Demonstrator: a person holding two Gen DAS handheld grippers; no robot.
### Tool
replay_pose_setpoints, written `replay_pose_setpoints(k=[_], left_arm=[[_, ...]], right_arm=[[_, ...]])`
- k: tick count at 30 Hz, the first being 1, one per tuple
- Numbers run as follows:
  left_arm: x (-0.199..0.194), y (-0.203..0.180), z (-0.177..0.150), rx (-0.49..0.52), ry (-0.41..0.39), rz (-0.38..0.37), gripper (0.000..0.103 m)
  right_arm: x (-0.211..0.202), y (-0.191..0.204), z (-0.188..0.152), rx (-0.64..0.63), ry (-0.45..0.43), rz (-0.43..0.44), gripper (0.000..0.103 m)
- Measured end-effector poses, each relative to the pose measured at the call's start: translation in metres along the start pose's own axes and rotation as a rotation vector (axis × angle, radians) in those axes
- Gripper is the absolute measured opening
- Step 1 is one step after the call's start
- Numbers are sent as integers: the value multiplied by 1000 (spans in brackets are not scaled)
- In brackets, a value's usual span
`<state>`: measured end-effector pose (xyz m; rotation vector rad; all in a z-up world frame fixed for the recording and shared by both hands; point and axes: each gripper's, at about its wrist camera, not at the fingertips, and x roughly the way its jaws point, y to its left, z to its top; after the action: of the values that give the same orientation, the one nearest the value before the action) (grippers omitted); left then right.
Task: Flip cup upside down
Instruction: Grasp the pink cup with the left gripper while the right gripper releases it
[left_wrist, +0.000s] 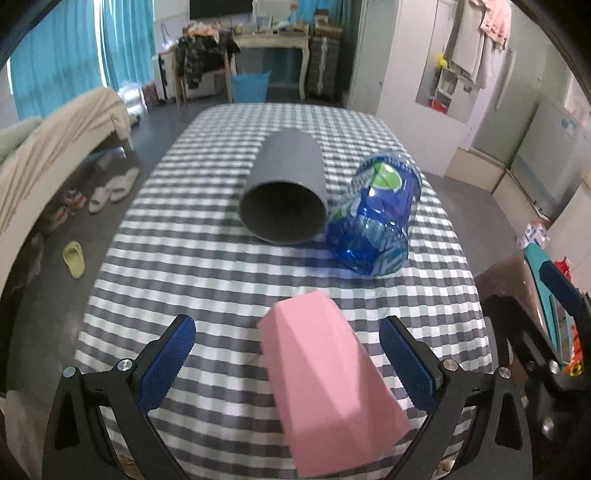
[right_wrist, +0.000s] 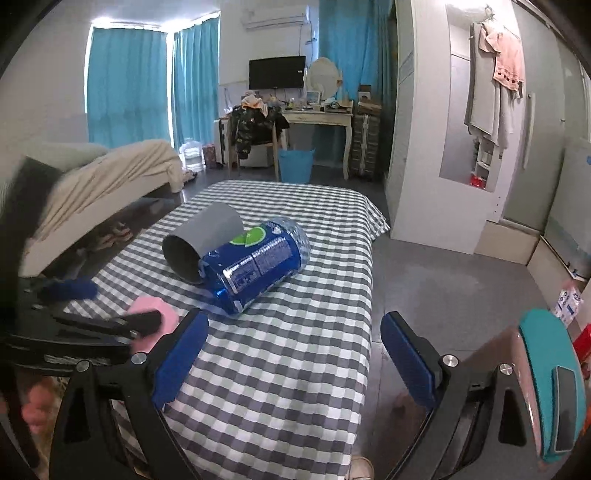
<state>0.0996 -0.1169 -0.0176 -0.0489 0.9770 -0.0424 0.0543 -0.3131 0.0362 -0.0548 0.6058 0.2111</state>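
A pink faceted cup (left_wrist: 328, 384) lies on its side on the checked tablecloth (left_wrist: 207, 266), its closed base pointing away from me. My left gripper (left_wrist: 288, 354) is open, its blue pads on either side of the cup without touching it. A grey cup (left_wrist: 284, 192) lies on its side further back, mouth toward me. A blue cut bottle (left_wrist: 376, 218) lies beside it on the right. In the right wrist view my right gripper (right_wrist: 295, 350) is open and empty over the table's right edge, with the pink cup (right_wrist: 151, 321) partly hidden behind the left gripper.
The table's right edge (right_wrist: 369, 295) drops to grey floor. A bed (left_wrist: 55, 144) stands to the left, with slippers (left_wrist: 110, 188) on the floor. A desk, chair and blue bin (left_wrist: 251, 86) stand beyond the table's far end.
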Motion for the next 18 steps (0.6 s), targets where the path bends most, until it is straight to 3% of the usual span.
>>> replay_pose_setpoints(k=[3, 5, 8, 18], left_arm=[[12, -2, 2, 9, 54, -25, 100], [25, -2, 5, 15, 121, -50, 76], [32, 2, 6, -17, 184, -114, 74], [10, -2, 4, 13, 172, -145, 61]], right_arm=[[2, -2, -1, 9, 6, 0, 95], [3, -1, -1, 2, 12, 4, 95], [3, 4, -2, -16, 14, 13, 95], [1, 4, -4, -10, 10, 15, 95]])
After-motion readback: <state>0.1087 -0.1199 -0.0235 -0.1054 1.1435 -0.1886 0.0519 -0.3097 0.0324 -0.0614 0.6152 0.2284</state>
